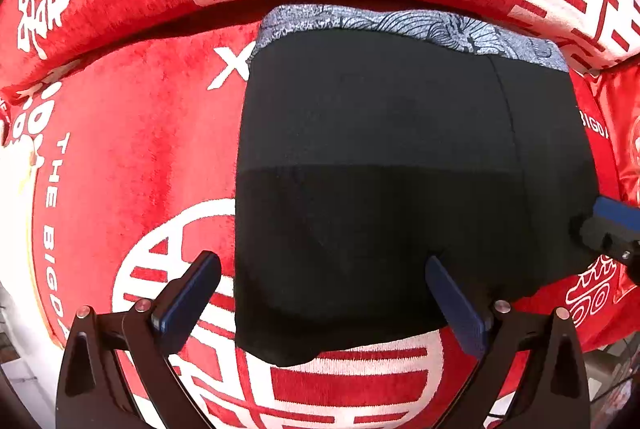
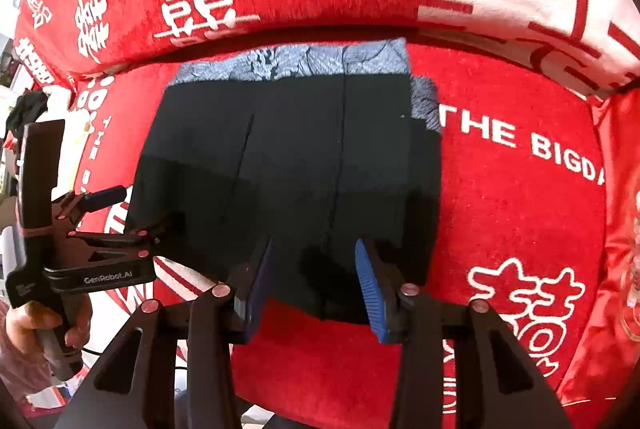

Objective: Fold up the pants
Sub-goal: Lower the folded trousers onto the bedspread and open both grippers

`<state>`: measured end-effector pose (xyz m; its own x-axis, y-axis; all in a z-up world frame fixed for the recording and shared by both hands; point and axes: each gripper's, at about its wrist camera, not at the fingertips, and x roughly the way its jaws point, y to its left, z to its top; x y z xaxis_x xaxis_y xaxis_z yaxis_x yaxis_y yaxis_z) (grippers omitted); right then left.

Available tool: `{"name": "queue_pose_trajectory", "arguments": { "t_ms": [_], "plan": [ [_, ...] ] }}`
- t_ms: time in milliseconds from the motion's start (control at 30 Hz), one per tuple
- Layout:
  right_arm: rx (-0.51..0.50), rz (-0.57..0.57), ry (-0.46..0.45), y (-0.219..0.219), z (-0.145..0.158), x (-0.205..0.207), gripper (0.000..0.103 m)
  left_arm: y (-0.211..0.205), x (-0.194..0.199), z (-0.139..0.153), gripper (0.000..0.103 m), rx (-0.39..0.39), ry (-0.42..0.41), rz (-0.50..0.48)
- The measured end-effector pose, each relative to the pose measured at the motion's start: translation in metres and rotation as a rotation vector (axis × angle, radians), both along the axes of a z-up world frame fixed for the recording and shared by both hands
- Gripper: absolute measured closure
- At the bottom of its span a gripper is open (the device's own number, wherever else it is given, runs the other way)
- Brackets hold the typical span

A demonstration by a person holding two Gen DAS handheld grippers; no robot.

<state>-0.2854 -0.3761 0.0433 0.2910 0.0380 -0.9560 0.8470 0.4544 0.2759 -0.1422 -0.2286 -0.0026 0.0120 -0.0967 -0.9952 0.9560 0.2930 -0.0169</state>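
1. Pants (image 1: 380, 169) folded into a compact black block, lying on the red cushion (image 1: 132, 157).
2. Left gripper (image 1: 324, 305) spread wide, empty, at the near edge.
3. Right gripper (image 2: 316, 285) half open, nothing pinched.
4. Probably final tidy-up next: press flat or withdraw.

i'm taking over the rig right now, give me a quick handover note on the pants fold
Left gripper: open wide, nothing held, over the near left edge of the pants; one finger over the cloth, the other over the red cover.
Right gripper: open, empty, over the near edge of the pants.
Black pants: folded into a compact rectangle, lying flat on the red sofa cover, with the grey patterned waistband at the far end toward the backrest.
Done: the fold looks complete, edges mostly aligned; a patterned bit sticks out at the far right corner.
Left: perhaps tidy that corner, then withdraw both grippers.
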Motion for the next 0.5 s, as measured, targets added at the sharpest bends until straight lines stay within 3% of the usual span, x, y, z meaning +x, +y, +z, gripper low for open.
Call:
{"name": "queue_pose_trajectory", "arguments": {
  "t_ms": [200, 500],
  "plan": [
    [0.028, -0.020, 0.028, -0.004, -0.016, 0.002, 0.057, -0.001, 0.004, -0.010, 0.000, 0.010, 0.033, -0.013],
    [0.017, 0.006, 0.041, -0.004, -0.020, 0.005, 0.050, -0.001, 0.011, -0.016, 0.000, 0.017, 0.069, -0.006]
  ]
}}
